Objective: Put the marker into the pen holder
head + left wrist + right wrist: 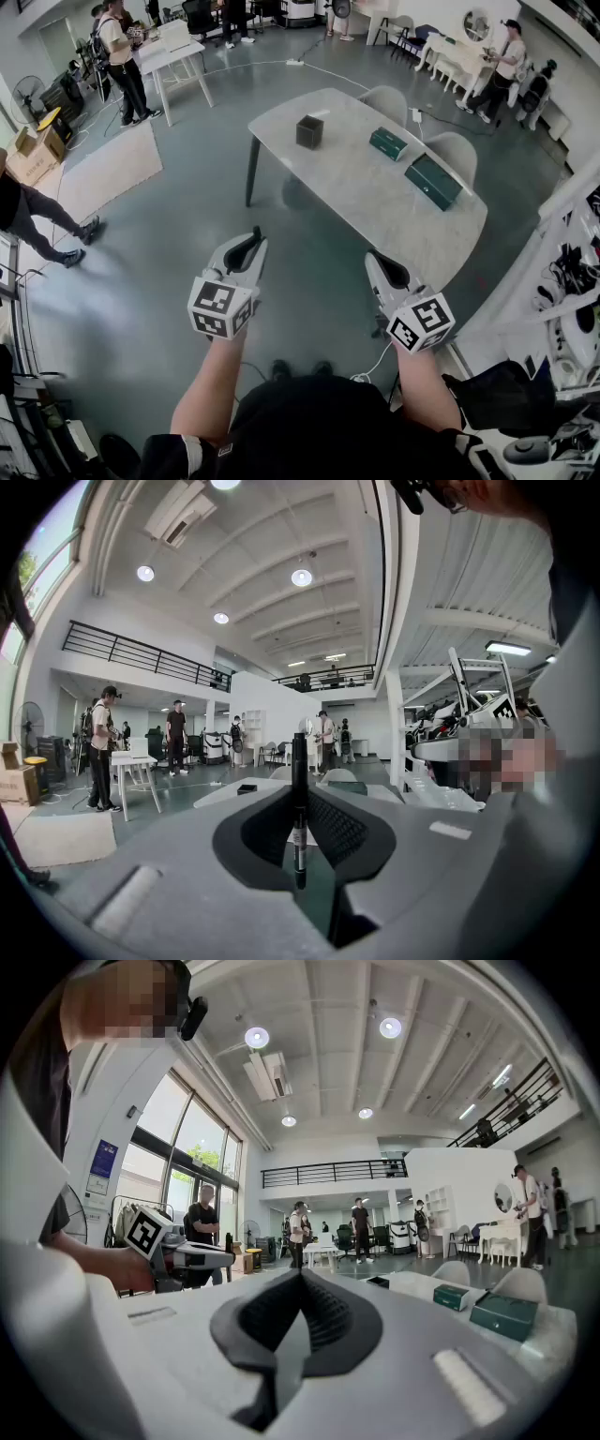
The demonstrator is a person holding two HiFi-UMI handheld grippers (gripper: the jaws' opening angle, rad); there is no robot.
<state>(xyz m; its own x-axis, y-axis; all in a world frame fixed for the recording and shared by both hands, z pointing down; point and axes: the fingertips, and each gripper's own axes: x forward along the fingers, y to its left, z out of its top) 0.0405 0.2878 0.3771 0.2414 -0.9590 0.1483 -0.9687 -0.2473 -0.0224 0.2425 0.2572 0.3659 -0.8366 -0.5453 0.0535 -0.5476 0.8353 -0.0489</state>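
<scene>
A black marker stands upright between the jaws of my left gripper, which is shut on it. In the head view the left gripper is held out over the floor, short of the table, with the marker's dark tip at its nose. My right gripper is beside it at the right; its jaws meet at the tips with nothing between them. The pen holder, a dark square cup, stands at the far left end of the pale table; the pen holder is small and far ahead.
Two green boxes lie on the table's right half. Grey chairs stand behind the table. People stand far off at a white table. Shelving with gear is close at the right.
</scene>
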